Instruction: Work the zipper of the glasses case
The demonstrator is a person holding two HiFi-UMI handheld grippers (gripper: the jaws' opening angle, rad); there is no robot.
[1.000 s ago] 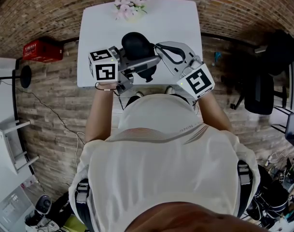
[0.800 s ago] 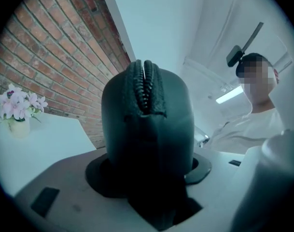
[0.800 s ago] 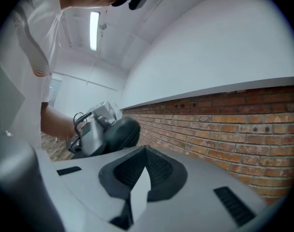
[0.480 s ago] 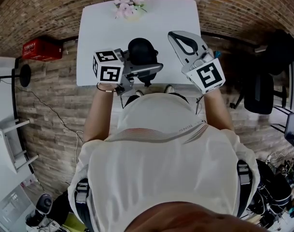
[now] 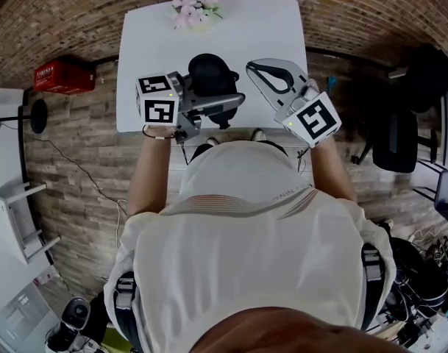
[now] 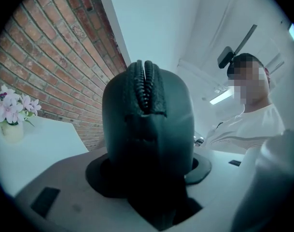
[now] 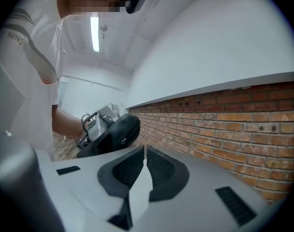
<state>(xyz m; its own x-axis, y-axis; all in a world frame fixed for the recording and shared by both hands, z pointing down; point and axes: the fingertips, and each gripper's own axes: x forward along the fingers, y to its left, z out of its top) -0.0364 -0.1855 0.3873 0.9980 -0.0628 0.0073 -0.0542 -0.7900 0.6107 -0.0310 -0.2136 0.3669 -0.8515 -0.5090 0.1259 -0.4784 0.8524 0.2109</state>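
Observation:
The black glasses case point(image 5: 211, 76) hangs above the near edge of the white table point(image 5: 150, 50), with my left gripper point(image 5: 222, 95) shut on its lower part. In the left gripper view the case point(image 6: 147, 124) stands upright between the jaws, and its zipper point(image 6: 146, 88) runs over the top edge, facing the camera. My right gripper point(image 5: 253, 67) is just right of the case and apart from it. Its jaws are shut with nothing between them point(image 7: 145, 151). In the right gripper view the case point(image 7: 121, 129) shows to the left, beyond the jaws.
A small pot of pink flowers point(image 5: 200, 9) stands at the table's far edge. The floor around is brick. A red box point(image 5: 62, 77) lies on it to the left, and a black office chair point(image 5: 400, 138) stands to the right.
The right gripper, close against the case a second ago, swung away to the right and has come partway back. The left gripper and case shifted only slightly.

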